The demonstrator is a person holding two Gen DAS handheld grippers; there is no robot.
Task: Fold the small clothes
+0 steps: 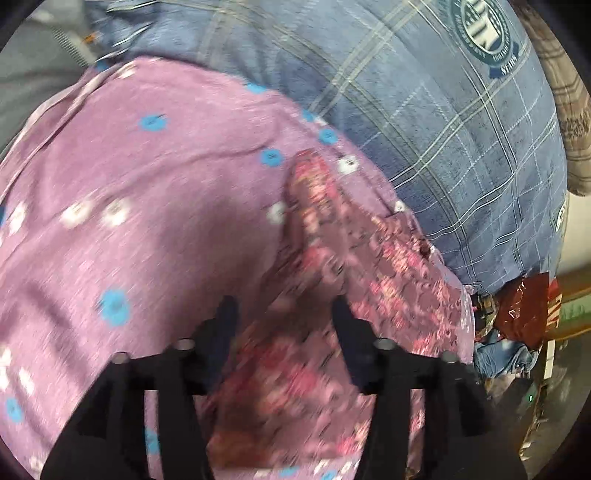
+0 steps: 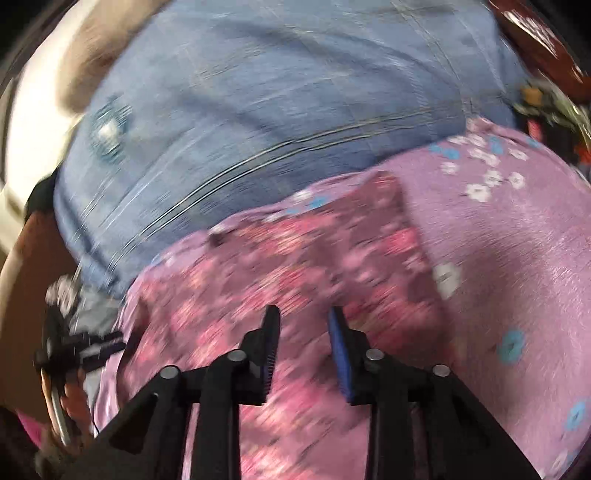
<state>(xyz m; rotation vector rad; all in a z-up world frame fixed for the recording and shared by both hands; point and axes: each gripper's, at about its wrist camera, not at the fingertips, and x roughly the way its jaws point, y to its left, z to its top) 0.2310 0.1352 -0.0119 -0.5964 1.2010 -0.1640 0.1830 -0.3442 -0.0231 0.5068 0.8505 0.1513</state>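
The left gripper (image 1: 284, 314) hangs over a small mauve-purple cloth garment dotted with blue and white flowers (image 1: 147, 184). Its two black jaws stand well spread, with a clear gap between them and nothing caught in that gap. Beneath and between the jaws lies a darker patch of pink-and-red floral fabric (image 1: 332, 266), which runs as a long panel across the mauve garment. The picture is smeared by motion, so whether the jaw tips touch the cloth cannot be told.

The right gripper (image 2: 303, 321) sits above the same pink-and-red floral panel (image 2: 295, 258), and the mauve flowered garment (image 2: 517, 240) spreads out to the right side of that view. Its jaws are also parted, though less widely than those of the left one; blue ridged pads (image 2: 338, 347) show on the inner faces. No fabric lies pinched between them. Here too the blur hides whether the tips rest on the cloth or float just above it.

The garment lies spread on a blue checked cloth with pale grid lines (image 1: 443, 147), which bears a round dark-teal printed emblem (image 1: 484, 26) near its far edge. In the right wrist view the same blue cloth (image 2: 258, 110) fills the area beyond the garment. At the left edge of the right wrist view the other black gripper (image 2: 74, 350) shows near the garment's border. A dark red shiny packet (image 1: 524, 306) lies off the blue cloth's corner.
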